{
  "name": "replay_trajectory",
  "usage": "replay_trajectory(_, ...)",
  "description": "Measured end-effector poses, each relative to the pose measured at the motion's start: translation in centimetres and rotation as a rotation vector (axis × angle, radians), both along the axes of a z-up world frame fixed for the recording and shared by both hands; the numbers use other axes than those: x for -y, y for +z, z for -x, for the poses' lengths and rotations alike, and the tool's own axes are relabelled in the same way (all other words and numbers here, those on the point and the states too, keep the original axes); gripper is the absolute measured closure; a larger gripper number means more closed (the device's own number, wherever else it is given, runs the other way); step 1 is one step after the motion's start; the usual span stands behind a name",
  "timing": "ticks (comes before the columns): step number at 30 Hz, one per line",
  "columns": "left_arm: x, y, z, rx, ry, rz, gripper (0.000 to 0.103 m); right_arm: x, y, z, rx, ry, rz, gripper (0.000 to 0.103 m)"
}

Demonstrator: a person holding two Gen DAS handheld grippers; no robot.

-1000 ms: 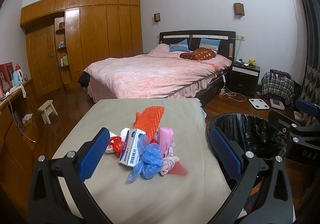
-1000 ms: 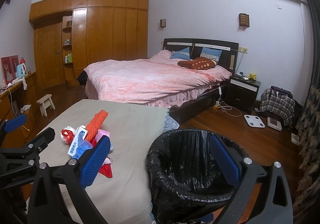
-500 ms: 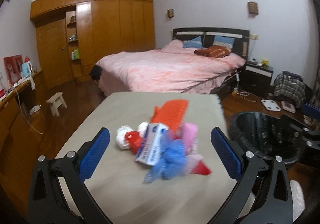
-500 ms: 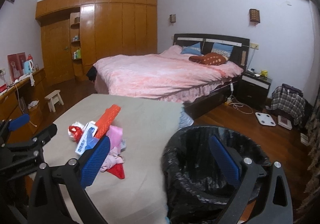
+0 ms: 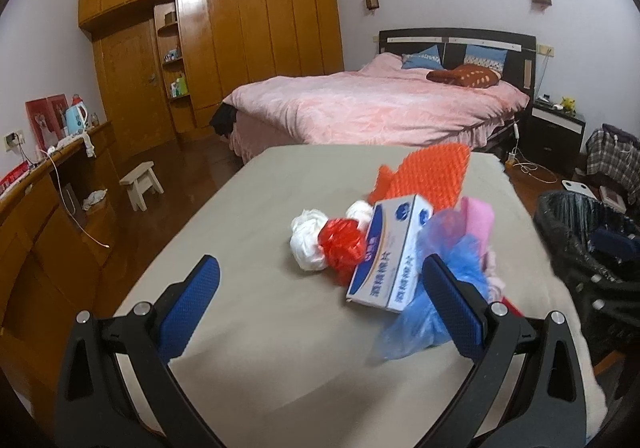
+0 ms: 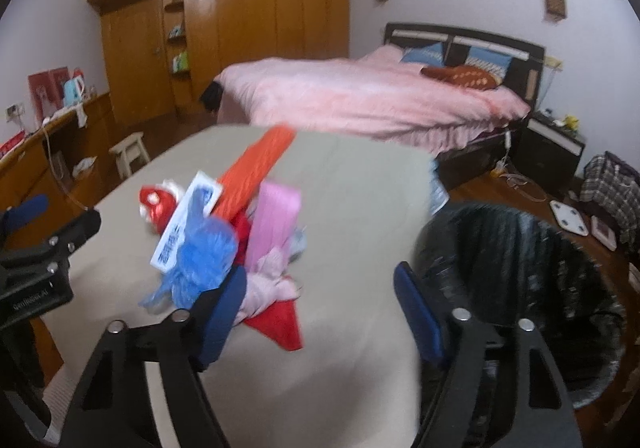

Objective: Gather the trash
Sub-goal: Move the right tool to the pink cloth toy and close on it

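A heap of trash lies on the beige-covered table (image 5: 248,215): a white box (image 5: 390,256), a blue plastic bag (image 5: 448,280), a red bag (image 5: 344,244), white bags (image 5: 306,238), an orange mesh sheet (image 5: 428,175) and a pink piece (image 5: 476,217). My left gripper (image 5: 320,288) hangs open just short of the box, holding nothing. My right gripper (image 6: 320,300) hovers over the table (image 6: 360,187), its jaws closing with its pads pressing on nothing. A red scrap (image 6: 280,324) and pink cloth (image 6: 266,284) lie just ahead of its left finger. The blue bag (image 6: 204,256) sits further left.
A bin lined with a black bag (image 6: 520,268) stands off the table's right edge, also at the right of the left wrist view (image 5: 580,224). Beyond are a pink bed (image 5: 380,107), a wooden wardrobe (image 5: 240,27), a small stool (image 5: 142,183) and a side counter (image 5: 48,175).
Both grippers have come down and closer to the heap, which now looks larger. The right gripper's fingers stand nearer together than before, and the bin has slid to the right of its view.
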State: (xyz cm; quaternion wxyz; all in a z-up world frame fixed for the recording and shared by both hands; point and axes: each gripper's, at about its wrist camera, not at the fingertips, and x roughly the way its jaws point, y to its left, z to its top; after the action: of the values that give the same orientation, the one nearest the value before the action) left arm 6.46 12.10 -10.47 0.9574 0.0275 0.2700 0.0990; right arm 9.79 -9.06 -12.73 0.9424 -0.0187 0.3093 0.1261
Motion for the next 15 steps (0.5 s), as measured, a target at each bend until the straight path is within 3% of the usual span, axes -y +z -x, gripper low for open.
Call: replay_trajectory(15,-1.3,-2.5,-1.5,-0.014,0.006,0.027,0.005,-4.4,-4.4,-3.0,-0.097,0.076,0.032,0.035)
